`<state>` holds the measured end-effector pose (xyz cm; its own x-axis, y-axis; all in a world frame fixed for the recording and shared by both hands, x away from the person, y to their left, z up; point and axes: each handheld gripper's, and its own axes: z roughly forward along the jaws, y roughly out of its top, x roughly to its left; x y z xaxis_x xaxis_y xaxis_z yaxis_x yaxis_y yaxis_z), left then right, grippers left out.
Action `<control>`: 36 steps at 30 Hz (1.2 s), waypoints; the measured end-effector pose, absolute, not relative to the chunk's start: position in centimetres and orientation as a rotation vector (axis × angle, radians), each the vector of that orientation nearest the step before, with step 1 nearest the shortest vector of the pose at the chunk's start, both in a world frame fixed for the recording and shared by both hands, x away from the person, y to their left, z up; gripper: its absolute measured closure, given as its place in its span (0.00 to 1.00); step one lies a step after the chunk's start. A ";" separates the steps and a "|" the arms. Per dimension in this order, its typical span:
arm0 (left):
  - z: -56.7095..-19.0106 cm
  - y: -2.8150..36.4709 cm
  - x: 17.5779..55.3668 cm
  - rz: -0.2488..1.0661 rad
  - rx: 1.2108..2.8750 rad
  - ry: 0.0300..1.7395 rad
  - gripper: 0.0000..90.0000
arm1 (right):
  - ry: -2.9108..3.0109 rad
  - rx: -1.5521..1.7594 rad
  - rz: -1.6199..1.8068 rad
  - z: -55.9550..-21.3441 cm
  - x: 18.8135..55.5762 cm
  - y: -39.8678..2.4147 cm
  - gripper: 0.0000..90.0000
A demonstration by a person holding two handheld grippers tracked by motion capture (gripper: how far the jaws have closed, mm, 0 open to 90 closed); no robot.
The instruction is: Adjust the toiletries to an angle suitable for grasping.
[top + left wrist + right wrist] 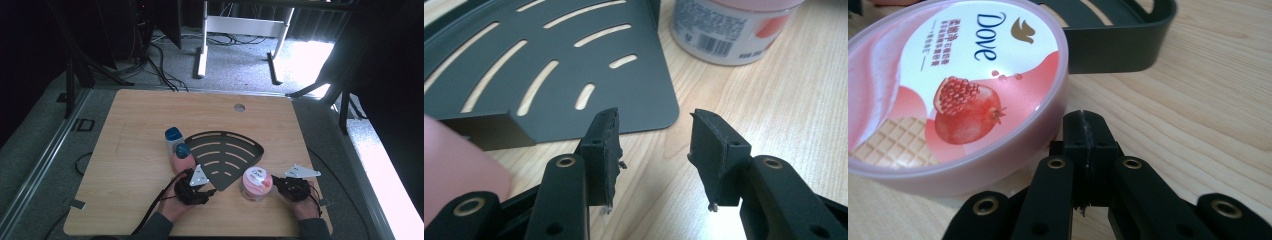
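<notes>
Both grippers rest low on the wooden surface (130, 150): left gripper (654, 131) jaws spread, empty, before the black corner shelf (549, 60); right gripper (1087, 131) jaws pressed together beside the Dove tub (948, 90).

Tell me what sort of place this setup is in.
Probably a lab or workshop corner set up for recording, not a home: a bare wooden table stands on grey carpet, loose cables trail across the floor, and a white desk frame stands behind.

On the counter (130, 125) the rack (225, 155) lies at centre. Two bottles (177, 147) stand touching it at nine o'clock; the jar (256, 183) sits just beside it at four o'clock.
</notes>
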<state>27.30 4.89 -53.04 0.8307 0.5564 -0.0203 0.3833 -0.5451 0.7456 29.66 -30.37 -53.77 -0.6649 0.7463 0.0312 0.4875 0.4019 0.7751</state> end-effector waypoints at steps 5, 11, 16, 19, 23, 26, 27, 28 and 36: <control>-52.8 4.1 27.0 0.268 2.215 0.645 0.59 | 2.358 1.047 1.133 -53.9 29.7 -30.0 1.00; -53.0 3.1 26.9 0.246 2.225 0.612 0.59 | 2.367 1.059 1.152 -54.3 31.1 -29.7 1.00; -53.3 2.7 26.7 0.238 2.236 0.585 0.58 | 2.406 1.041 1.186 -54.6 31.4 -29.7 1.00; -53.4 2.5 26.7 0.236 2.239 0.585 0.58 | 2.421 1.012 1.196 -54.5 30.9 -29.5 1.00; -53.6 2.0 26.5 0.234 2.252 0.568 0.56 | 2.448 0.975 1.197 -54.4 30.2 -29.1 1.00; -53.6 1.8 26.5 0.236 2.250 0.567 0.54 | 2.462 0.946 1.204 -54.3 29.9 -28.7 1.00; -53.6 1.8 26.5 0.237 2.250 0.567 0.53 | 2.466 0.940 1.207 -54.3 29.9 -28.7 1.00; -53.7 1.8 26.6 0.236 2.250 0.567 0.53 | 2.471 0.936 1.208 -54.3 29.8 -28.6 1.00; -53.6 1.1 26.4 0.226 2.234 0.540 0.47 | 2.501 0.881 1.217 -54.0 29.1 -28.2 1.00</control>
<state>26.35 1.05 -53.60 0.8925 0.4509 -0.0144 0.3061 -0.5818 0.7535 29.07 -28.22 -54.03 -0.7952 0.6035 0.0584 0.4184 0.4765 0.7732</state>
